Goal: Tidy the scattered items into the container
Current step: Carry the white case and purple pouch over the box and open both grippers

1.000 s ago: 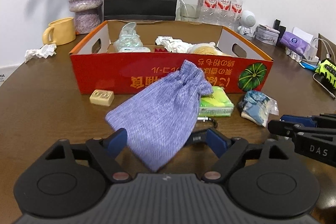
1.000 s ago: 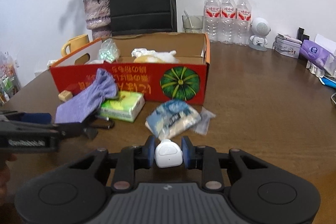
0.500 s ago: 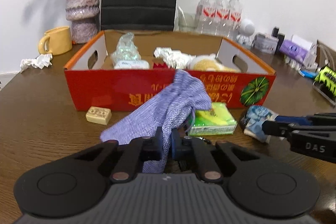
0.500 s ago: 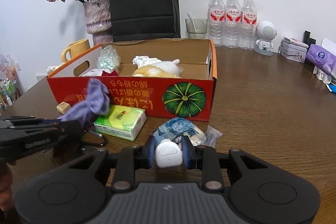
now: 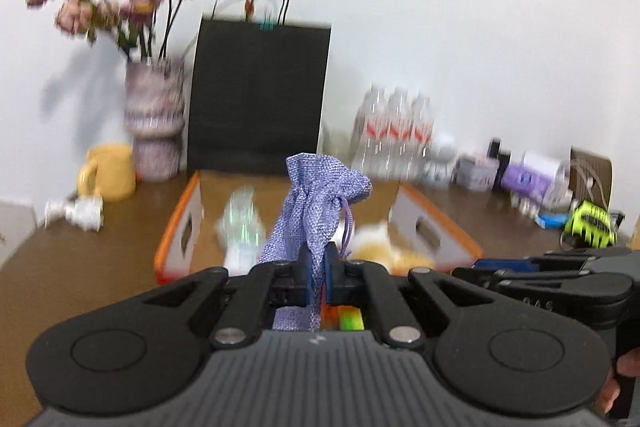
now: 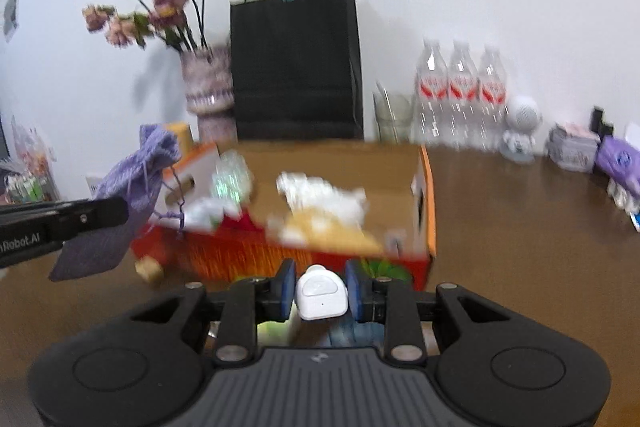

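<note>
My left gripper (image 5: 316, 277) is shut on a purple drawstring pouch (image 5: 316, 199) and holds it lifted in front of the red cardboard box (image 5: 436, 223); the pouch also shows in the right wrist view (image 6: 132, 183), at the box's left end. My right gripper (image 6: 320, 291) is shut on a small white plastic device (image 6: 320, 293), raised just before the box's near wall (image 6: 256, 255). The box holds a clear plastic bag (image 6: 232, 179), white crumpled tissue (image 6: 320, 195) and a yellowish item (image 6: 332, 231). A small tan block (image 6: 150, 269) lies on the table by the box.
Behind the box stand a black paper bag (image 6: 296, 67), a flower vase (image 6: 206, 87), a yellow mug (image 5: 108, 171) and three water bottles (image 6: 460, 95). Small items line the table's right edge (image 6: 616, 163). A green packet (image 5: 351, 319) lies below the left gripper.
Both grippers rose and moved toward the box. The left gripper, which shut on the pouch, lifted it off the table. The right gripper kept its hold on the white device.
</note>
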`<state>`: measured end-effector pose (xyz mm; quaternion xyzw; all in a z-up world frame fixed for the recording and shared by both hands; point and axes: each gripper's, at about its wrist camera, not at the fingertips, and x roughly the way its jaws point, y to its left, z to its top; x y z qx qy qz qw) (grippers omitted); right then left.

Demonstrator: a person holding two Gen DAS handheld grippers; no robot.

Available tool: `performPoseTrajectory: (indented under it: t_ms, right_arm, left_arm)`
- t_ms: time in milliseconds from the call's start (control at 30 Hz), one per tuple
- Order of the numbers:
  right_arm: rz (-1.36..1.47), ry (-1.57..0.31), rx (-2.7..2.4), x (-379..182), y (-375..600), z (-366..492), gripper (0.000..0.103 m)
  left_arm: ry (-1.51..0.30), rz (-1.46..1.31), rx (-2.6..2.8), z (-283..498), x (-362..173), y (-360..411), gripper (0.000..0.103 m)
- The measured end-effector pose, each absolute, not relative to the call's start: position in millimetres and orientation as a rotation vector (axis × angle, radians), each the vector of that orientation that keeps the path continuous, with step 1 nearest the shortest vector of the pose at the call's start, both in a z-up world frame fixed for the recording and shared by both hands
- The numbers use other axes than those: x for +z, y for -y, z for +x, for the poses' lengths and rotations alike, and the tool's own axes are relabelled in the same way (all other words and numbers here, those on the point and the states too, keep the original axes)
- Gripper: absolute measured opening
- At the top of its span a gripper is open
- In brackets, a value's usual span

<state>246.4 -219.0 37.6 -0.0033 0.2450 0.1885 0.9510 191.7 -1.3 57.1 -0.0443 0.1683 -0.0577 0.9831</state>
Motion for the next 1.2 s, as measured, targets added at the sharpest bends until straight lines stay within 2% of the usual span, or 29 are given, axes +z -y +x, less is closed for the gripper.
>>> performPoseTrajectory:
  t_ms: [233,467,533,567,600,633,667,700,1200]
  right_arm:
    - [-0.015,-0.435,0.384,65.6,196.4,305.5,0.025]
    - [-0.019,-0.517,0.357,41.4,180.7,384.0,0.025]
    - [-0.018,-0.546,0.351,33.6,179.2,398.2,0.026]
    - [-0.013,-0.562,0.347,30.4,178.9,404.1,0.026]
    - [-0.006,-0.576,0.340,27.4,179.2,408.9,0.039]
    - [-0.001,-0.595,0.323,25.0,179.6,413.4,0.075]
    - [-0.003,-0.614,0.299,23.1,180.1,416.7,0.095]
    - [-0.005,-0.612,0.283,22.6,181.6,416.0,0.102]
    - [-0.011,-0.612,0.284,27.6,182.1,412.4,0.103]
  left_arm:
    - [-0.340,-0.117,-0.113,263.6,66.8,-6.3,0.006]
    - [-0.470,-0.149,-0.117,337.8,30.5,-20.7,0.006]
    - [-0.501,-0.137,-0.129,348.7,22.9,-22.0,0.010]
    - [-0.515,-0.135,-0.132,352.1,20.5,-22.2,0.015]
    - [-0.525,-0.134,-0.130,354.3,19.0,-22.6,0.043]
    - [-0.533,-0.129,-0.117,355.8,18.4,-22.7,0.088]
    - [-0.530,-0.117,-0.093,356.1,18.6,-23.0,0.103]
    - [-0.513,-0.097,-0.067,354.8,19.3,-23.2,0.103]
    - [-0.525,-0.067,-0.012,357.2,19.9,-24.8,0.103]
